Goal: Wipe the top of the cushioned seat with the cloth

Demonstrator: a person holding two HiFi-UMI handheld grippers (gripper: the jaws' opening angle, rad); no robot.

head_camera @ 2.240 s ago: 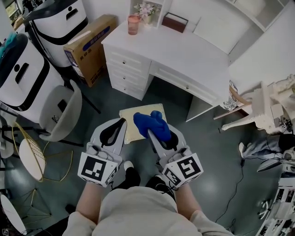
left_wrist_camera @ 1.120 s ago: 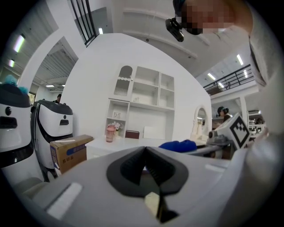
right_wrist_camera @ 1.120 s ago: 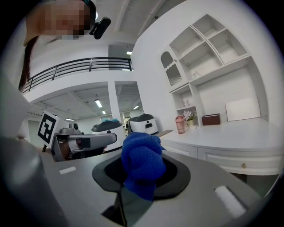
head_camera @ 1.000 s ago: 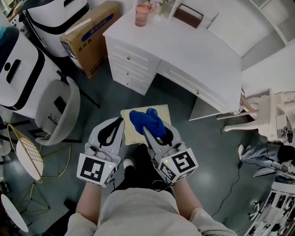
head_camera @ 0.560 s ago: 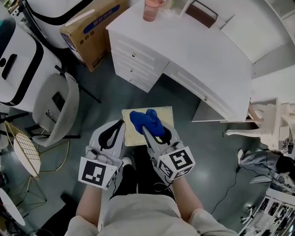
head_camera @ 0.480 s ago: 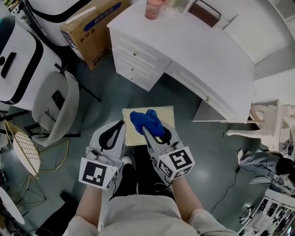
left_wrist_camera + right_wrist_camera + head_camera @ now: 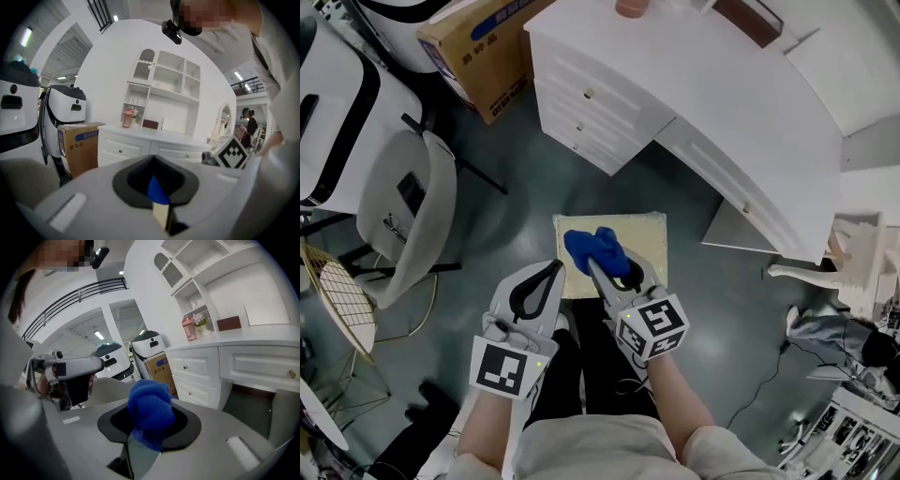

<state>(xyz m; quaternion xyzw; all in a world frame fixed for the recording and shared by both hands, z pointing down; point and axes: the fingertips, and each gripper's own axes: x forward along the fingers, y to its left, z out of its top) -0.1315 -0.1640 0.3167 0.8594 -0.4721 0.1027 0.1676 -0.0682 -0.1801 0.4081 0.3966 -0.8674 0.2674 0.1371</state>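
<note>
Blue knitted cloth (image 7: 595,251) sits bunched in the right gripper (image 7: 602,270), whose jaws are clamped on it, over the near left part of the pale yellow square cushioned seat (image 7: 639,234). Compared with two seconds ago, more bare cushion shows to the right of the cloth, and the grip on it is unchanged. The left gripper (image 7: 554,270) has its jaws together with nothing between them, its tip at the seat's near left edge, much as before. The white desk with drawers (image 7: 703,103) and the brown cardboard box (image 7: 473,47) have slid toward the top of the head view.
</note>
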